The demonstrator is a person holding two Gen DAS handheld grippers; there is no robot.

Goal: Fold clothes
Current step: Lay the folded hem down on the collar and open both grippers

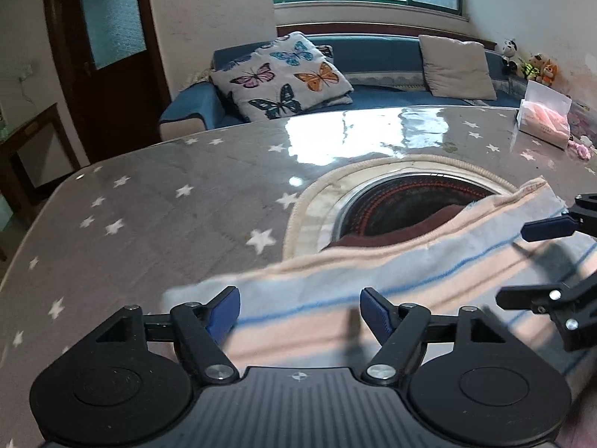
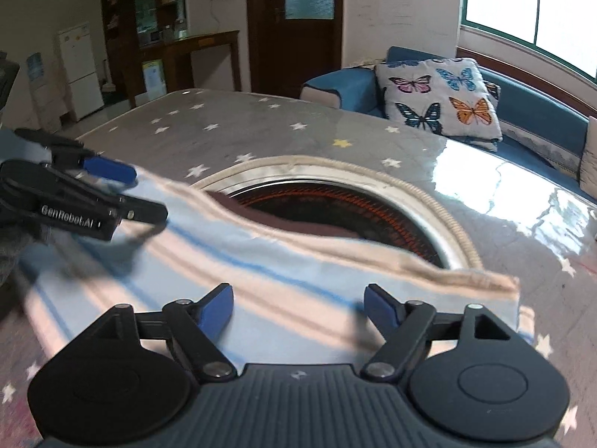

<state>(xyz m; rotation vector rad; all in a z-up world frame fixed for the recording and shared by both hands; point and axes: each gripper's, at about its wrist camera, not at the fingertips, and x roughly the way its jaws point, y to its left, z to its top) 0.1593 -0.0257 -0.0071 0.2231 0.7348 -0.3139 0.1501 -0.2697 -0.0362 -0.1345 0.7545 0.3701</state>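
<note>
Only one text can be read with certainty: the white letters "GenRobot.AI" on the black side arm of the left tool (image 2: 123, 190), which shows at the left edge of the right wrist view. The pink and white box (image 1: 543, 121) at the far right corner of the surface carries some small print, but it is too small and blurred to read; it is perhaps a brand name. The white fridge (image 2: 80, 71) bears small stickers, also unreadable.

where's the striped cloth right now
The striped cloth lies on the star-patterned table, directly under both open grippers, its far edge overlapping the round opening in the table's middle.
</note>
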